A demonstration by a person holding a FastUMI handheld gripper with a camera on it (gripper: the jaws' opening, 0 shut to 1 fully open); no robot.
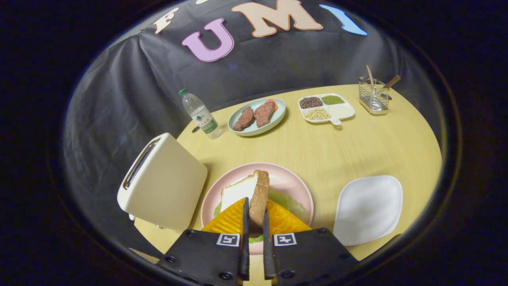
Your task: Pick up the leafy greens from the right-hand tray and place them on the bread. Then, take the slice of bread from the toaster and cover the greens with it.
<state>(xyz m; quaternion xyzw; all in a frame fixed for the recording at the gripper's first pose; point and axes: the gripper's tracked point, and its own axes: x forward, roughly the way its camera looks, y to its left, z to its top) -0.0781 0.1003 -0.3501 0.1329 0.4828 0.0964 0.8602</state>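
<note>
Across the lower half of the frame spreads the round wooden table (357, 147), pale and broad, carrying everything within easy reach of the person working. At lower left stands the cream toaster (162, 184), its slot turned up and toward the plate, close enough that a slice lifted out needs only a short swing sideways. Right of it, at lower centre, sits the pink plate (291, 180), which serves as the assembly spot: leafy greens (289, 202) lie spread on it, pale green, so the first half of the task looks done, though I cannot see the bread under them. At lower right rests the white tray (367, 208), bare now, which fits the greens having come from it. Over the plate the gripper (254, 222) is clamped on the slice of bread (248, 190), both fingers pressing its faces, holding it on edge with the crust (260, 198) toward the right, probably so it can be tipped flat over the greens. The slice hangs above the plate and is not yet laid down. Farther back, in the upper middle, sit a blue-green plate of meat (257, 116), a divided dish of beans (326, 108), a water bottle (199, 115) and, upper right, a wire caddy (374, 95).
</note>
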